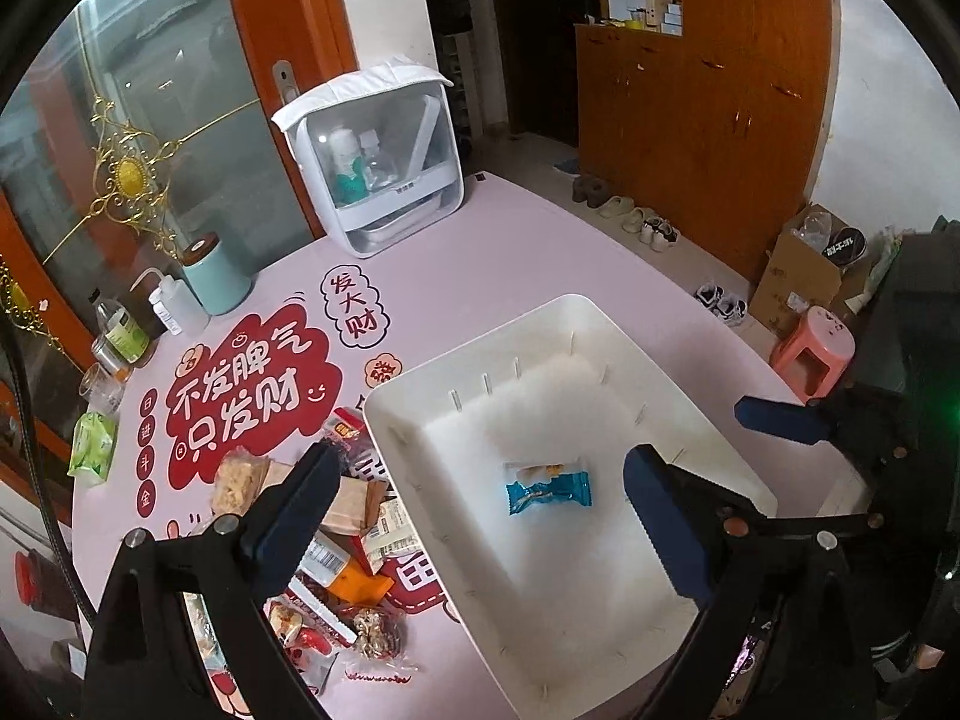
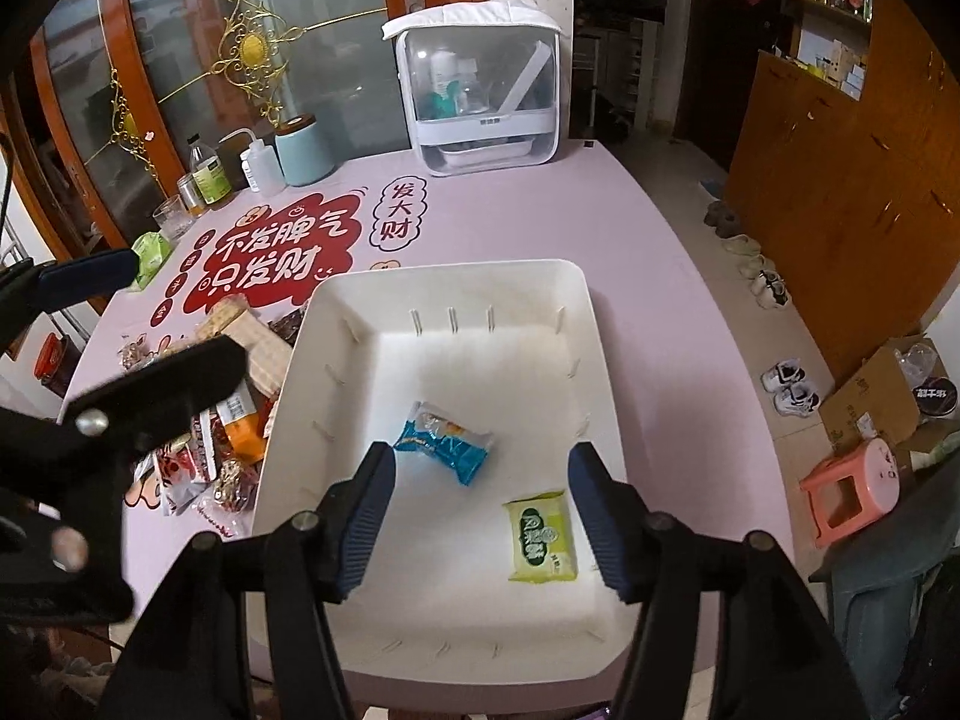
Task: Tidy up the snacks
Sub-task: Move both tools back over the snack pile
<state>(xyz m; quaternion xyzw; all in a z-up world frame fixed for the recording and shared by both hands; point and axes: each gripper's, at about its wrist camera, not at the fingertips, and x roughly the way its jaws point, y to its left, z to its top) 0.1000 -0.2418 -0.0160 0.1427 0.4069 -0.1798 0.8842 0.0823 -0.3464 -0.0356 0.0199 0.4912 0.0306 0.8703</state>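
Both tools gape empty: left tool (image 1: pixel 480 516), right tool (image 2: pixel 480 516), above white bin (image 2: pixel 456 282).

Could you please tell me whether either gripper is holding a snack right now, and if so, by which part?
Nothing is held. The left gripper and the right gripper are both open above the white bin, their jaws apart and empty.

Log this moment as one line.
bin: blue pack, green pack | pile: left of bin | left open | right open
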